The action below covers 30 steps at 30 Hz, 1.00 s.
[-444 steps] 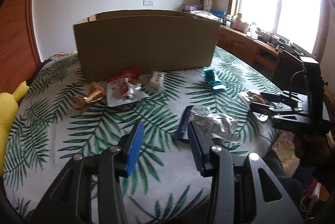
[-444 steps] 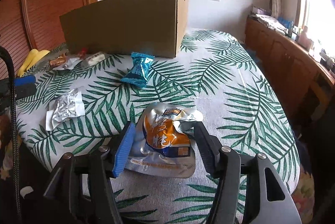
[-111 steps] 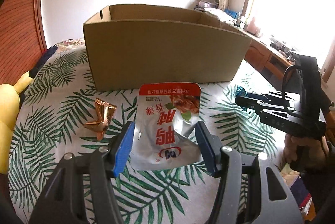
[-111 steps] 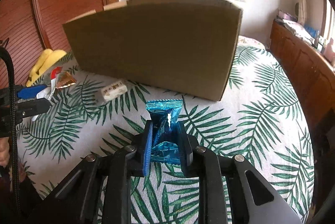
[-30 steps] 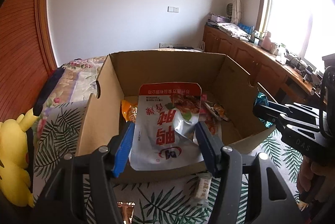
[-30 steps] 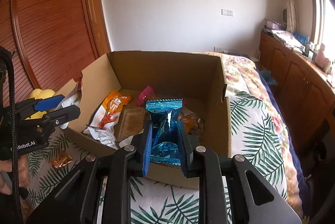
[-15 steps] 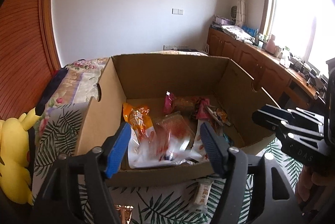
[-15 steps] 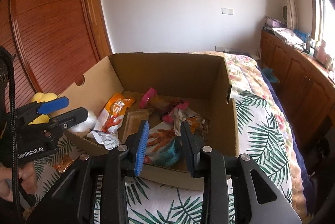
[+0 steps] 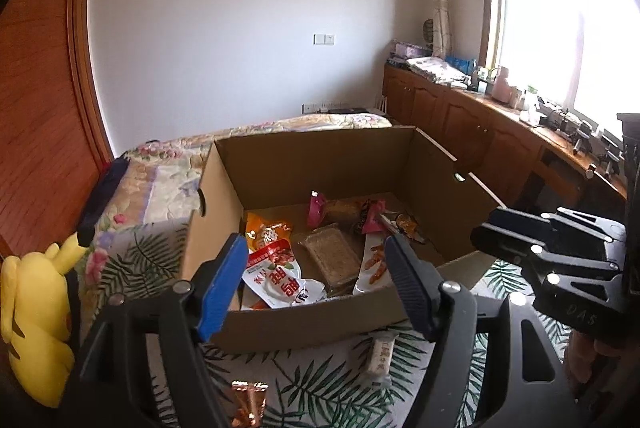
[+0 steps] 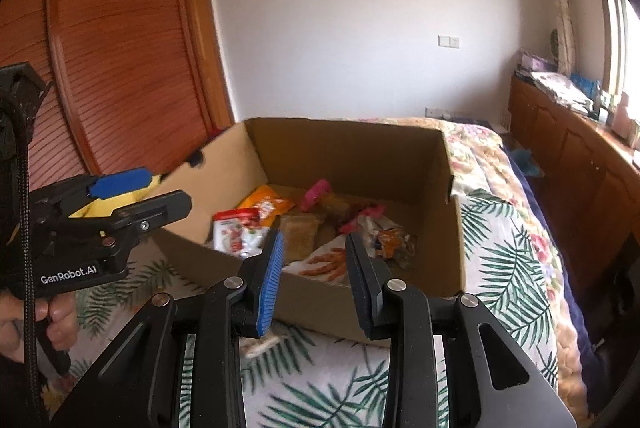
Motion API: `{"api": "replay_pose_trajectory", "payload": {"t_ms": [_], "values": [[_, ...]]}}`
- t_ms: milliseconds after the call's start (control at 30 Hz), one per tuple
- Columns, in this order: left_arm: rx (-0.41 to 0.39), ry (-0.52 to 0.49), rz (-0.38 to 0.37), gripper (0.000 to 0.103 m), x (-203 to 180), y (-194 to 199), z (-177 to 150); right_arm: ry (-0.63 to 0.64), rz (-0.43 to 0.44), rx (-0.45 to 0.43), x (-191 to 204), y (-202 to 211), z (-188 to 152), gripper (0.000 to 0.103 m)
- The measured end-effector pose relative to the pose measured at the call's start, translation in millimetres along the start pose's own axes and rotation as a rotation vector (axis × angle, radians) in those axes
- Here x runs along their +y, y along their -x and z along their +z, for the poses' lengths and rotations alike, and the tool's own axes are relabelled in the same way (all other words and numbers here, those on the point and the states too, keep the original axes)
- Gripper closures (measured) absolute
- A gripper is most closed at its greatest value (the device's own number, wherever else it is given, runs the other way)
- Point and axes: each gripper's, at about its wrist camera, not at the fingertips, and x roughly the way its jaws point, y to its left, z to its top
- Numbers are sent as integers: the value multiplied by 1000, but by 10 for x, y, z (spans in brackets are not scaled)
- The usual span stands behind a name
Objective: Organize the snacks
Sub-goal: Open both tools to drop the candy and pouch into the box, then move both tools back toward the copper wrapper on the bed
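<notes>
An open cardboard box (image 9: 304, 320) (image 10: 444, 168) stands on the palm-leaf tablecloth and holds several snack packets. A red-and-white pouch (image 9: 280, 278) (image 10: 236, 234) lies at its near left. My left gripper (image 9: 316, 284) is open and empty, above the box's near wall. My right gripper (image 10: 314, 278) is open and empty, above the near wall further right; it shows at the right of the left wrist view (image 9: 552, 248). A white bar (image 9: 380, 354) and a copper-foil packet (image 9: 248, 402) lie on the cloth in front of the box.
A yellow plush toy (image 9: 36, 316) sits at the table's left edge. A bed with a floral cover (image 10: 480, 144) lies behind the box. Wooden cabinets (image 9: 460, 124) run under the window on the right. A wooden slatted door (image 10: 112, 68) is at left.
Both grippers opened over the box. The red-and-white pouch dropped from the left gripper and the blue packet from the right into the box. Both grippers then drew back slightly.
</notes>
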Motion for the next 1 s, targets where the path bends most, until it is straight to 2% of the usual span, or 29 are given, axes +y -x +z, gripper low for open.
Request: {"api": "replay_pose_trajectory", "payload": {"t_ms": [233,433,633,1000], "values": [[-19,8,-12,30,104,289,-50,63,33,-19,293,191,-53,72],[6,13,-8,30,226,403,-350,89,68,-10,450,275,-229,71],[28,21,11,30,356,471,-643,118,86,25,579,216,-473,71],[66,-25,38,30,350,468,-1024,128,100,91,717,18,-757,71]]}}
